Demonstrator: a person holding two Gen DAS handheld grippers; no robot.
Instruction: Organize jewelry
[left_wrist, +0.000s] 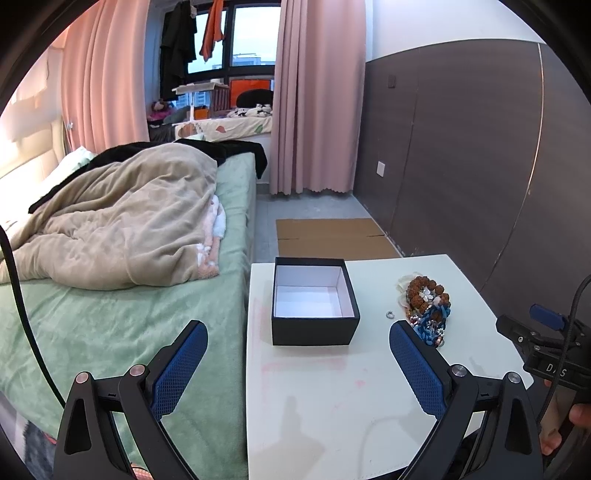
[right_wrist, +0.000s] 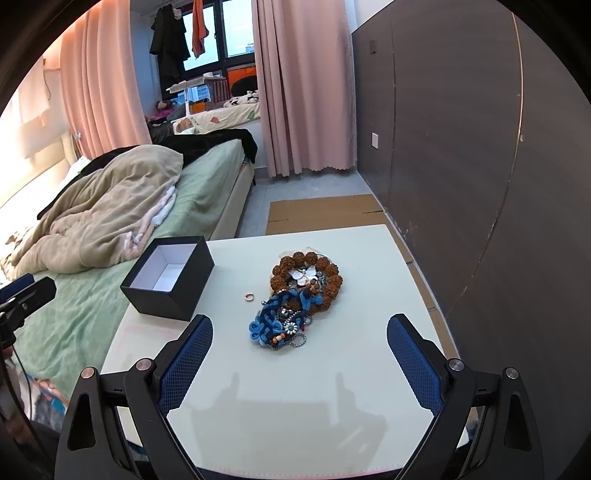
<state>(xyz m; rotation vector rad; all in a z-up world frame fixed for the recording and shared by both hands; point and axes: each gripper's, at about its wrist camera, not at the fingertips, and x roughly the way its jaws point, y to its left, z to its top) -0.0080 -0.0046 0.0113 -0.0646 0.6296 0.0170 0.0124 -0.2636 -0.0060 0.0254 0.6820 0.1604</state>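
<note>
An open black box (left_wrist: 314, 305) with a white empty inside stands on the white table (left_wrist: 332, 398); it also shows in the right wrist view (right_wrist: 168, 282). A jewelry pile (right_wrist: 301, 299) lies right of it: a brown bead bracelet (right_wrist: 332, 282), a white flower piece (right_wrist: 306, 275), a blue braided cord (right_wrist: 275, 317), a chain. The pile also shows in the left wrist view (left_wrist: 426, 306). A small ring (right_wrist: 249, 297) lies apart between box and pile, also in the left wrist view (left_wrist: 389, 314). My left gripper (left_wrist: 298, 332) is open, just before the box. My right gripper (right_wrist: 300, 328) is open, hovering before the pile.
A bed (left_wrist: 122, 295) with green sheet and beige blanket (left_wrist: 125, 229) touches the table's left side. Flat cardboard (left_wrist: 332, 238) lies on the floor beyond the table. A dark panelled wall (right_wrist: 461, 147) runs along the right. Pink curtains (left_wrist: 314, 96) hang at the back.
</note>
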